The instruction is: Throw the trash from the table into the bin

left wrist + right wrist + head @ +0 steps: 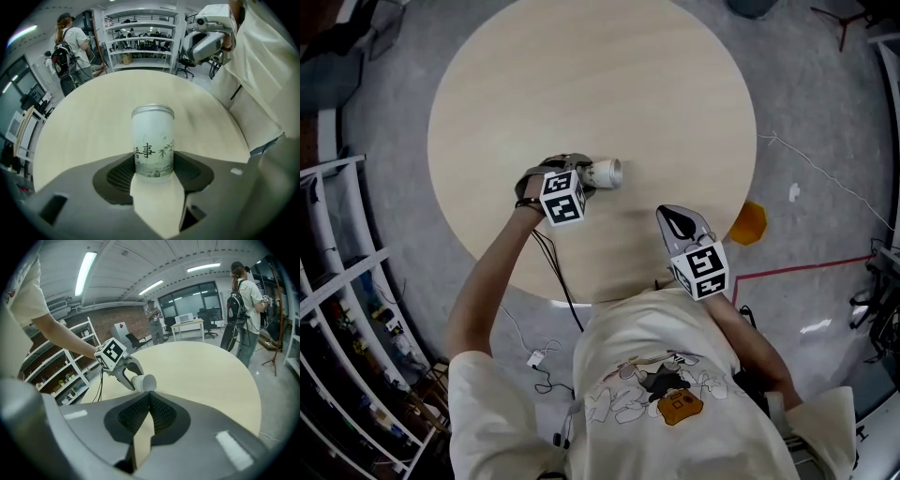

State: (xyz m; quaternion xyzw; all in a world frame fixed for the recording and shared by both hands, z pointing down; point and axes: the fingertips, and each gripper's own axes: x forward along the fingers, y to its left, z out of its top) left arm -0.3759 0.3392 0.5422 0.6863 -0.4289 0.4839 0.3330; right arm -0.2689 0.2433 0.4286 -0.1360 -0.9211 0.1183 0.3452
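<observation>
The left gripper is clamped on the base end of the one white paper cup with dark printed characters. The cup is low over the round pale wooden table, its long axis running straight out from the jaws, rim outward. The right gripper, jaws together and empty, hovers nearer the single orange container on the floor, possibly the bin.

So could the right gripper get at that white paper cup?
Probably yes: only bare round wooden table lies between the right gripper and the white paper cup. But its jaws are shut, and the left gripper is clasping the cup.
</observation>
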